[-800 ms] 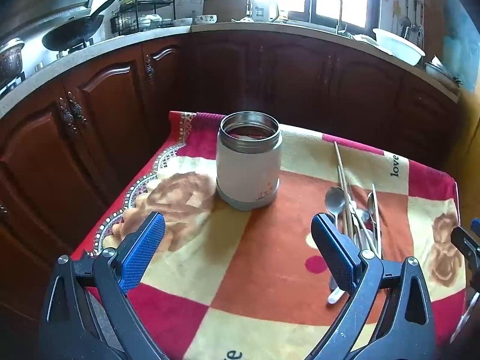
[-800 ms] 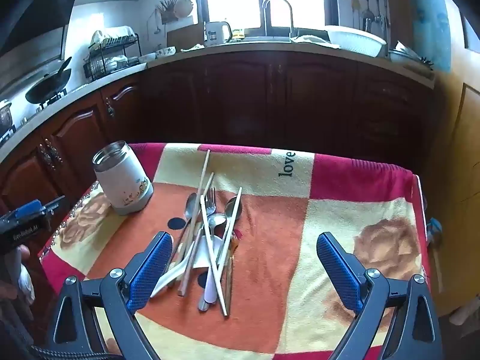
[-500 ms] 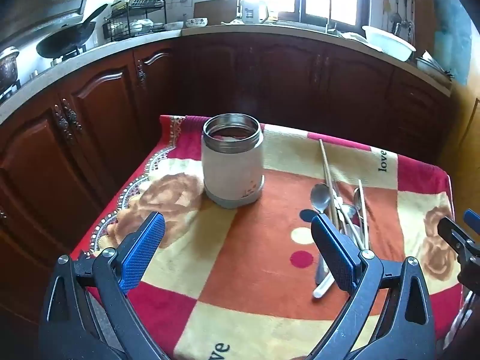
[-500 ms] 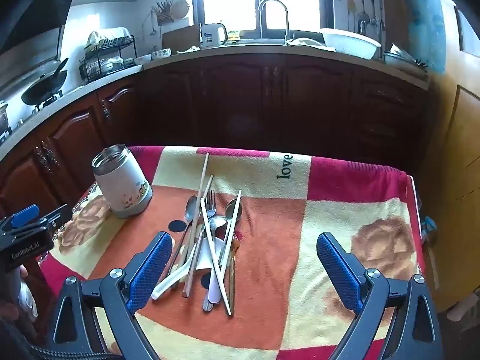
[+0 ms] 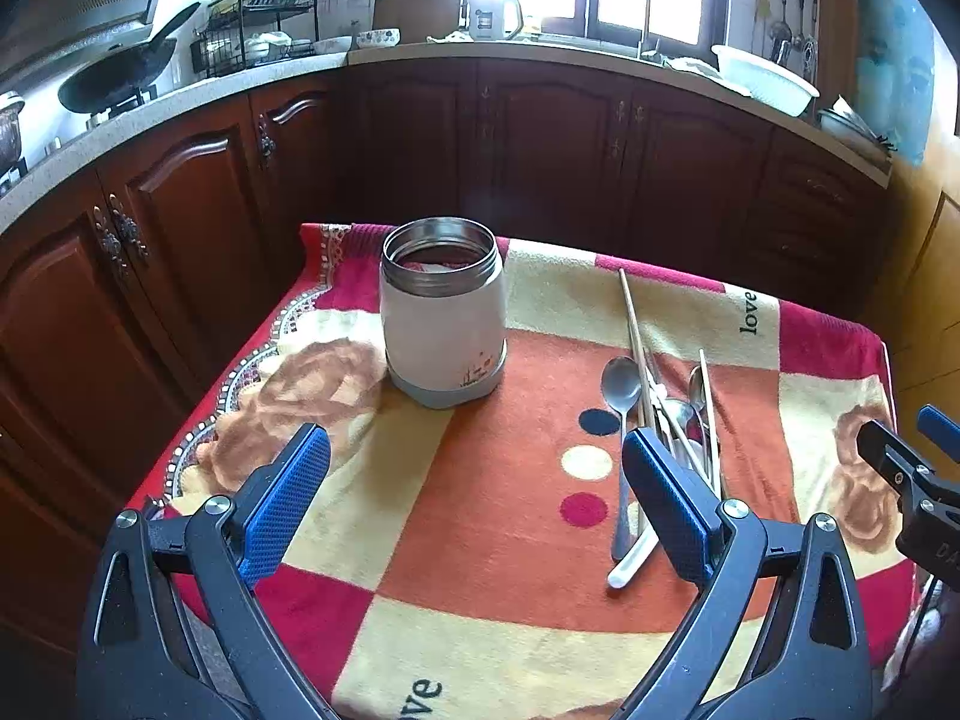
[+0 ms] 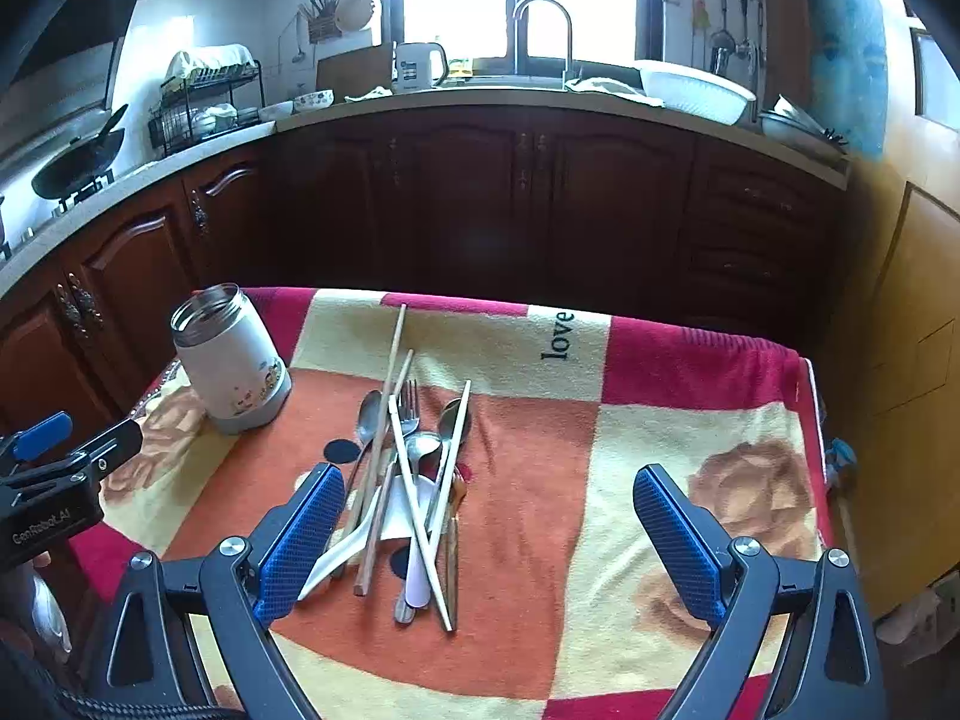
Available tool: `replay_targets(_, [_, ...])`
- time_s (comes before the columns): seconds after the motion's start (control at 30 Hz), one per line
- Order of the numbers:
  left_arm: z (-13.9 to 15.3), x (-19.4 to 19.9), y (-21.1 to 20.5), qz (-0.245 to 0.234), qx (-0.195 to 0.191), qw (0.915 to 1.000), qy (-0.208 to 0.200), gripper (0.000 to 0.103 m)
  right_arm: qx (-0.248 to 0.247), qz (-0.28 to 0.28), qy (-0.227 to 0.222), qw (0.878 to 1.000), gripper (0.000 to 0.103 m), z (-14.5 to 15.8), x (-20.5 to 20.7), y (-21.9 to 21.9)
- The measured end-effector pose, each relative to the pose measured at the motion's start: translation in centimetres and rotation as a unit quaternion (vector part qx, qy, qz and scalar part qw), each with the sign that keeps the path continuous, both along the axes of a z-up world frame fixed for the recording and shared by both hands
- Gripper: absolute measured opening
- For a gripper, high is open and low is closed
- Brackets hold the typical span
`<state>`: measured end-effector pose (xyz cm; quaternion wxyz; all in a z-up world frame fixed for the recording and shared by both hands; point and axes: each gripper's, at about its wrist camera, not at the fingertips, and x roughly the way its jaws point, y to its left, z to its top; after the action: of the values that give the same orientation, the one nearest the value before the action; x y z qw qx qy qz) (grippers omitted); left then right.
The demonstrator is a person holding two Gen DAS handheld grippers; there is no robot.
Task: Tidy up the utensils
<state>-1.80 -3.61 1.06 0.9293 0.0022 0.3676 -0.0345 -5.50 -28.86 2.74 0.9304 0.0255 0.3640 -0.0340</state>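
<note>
Where they overlap (crisscrossed), utensils [image 6: 408, 492] gleam.

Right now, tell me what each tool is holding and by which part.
Nothing is held. The left tool and right tool both stand open and empty above the blanket; the utensils lie untouched.

Both wrist views downward—shared blanket [image 5: 516, 540]

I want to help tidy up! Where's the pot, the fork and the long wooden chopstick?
pot [image 5: 444, 330]: left wrist view, white side wall.
fork [image 6: 409, 399]: right wrist view, tines.
wooden chopstick [image 6: 393, 354]: right wrist view, upper shaft.
</note>
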Motion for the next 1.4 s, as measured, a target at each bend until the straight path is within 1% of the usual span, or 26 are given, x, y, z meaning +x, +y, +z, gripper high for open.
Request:
replay_targets(0.2, [-0.8,0.0,-0.2,-0.005,0.003,0.9999,0.01,0.099,-0.005,0.0,0.003,1.0,0.096,-0.3,0.1,0.2])
replay_targets(0.43, [-0.8,-0.1,-0.2,-0.005,0.003,1.0,0.005,0.099,-0.004,-0.002,0.005,1.0,0.096,-0.3,0.4,0.1])
replay_targets(0.6, [-0.9,0.1,-0.1,-0.003,-0.001,1.0,0.01,0.099,-0.006,-0.002,0.006,1.0,0.096,-0.3,0.4,0.2])
replay_targets(0.87, [-1.1,0.4,-0.5,-0.001,0.011,0.9998,0.015,0.099,-0.002,-0.007,0.008,1.0,0.096,-0.7,0.5,-0.1])
replay_targets(1.03, [-1.3,0.4,-0.5,-0.001,0.009,0.9998,0.017,0.099,-0.002,-0.009,0.009,1.0,0.096,-0.8,0.5,-0.2])
replay_targets(1.4, [-1.2,0.1,-1.0,-0.005,0.012,0.9999,0.01,0.099,0.007,-0.005,0.008,1.0,0.096,-0.9,0.4,-0.2])
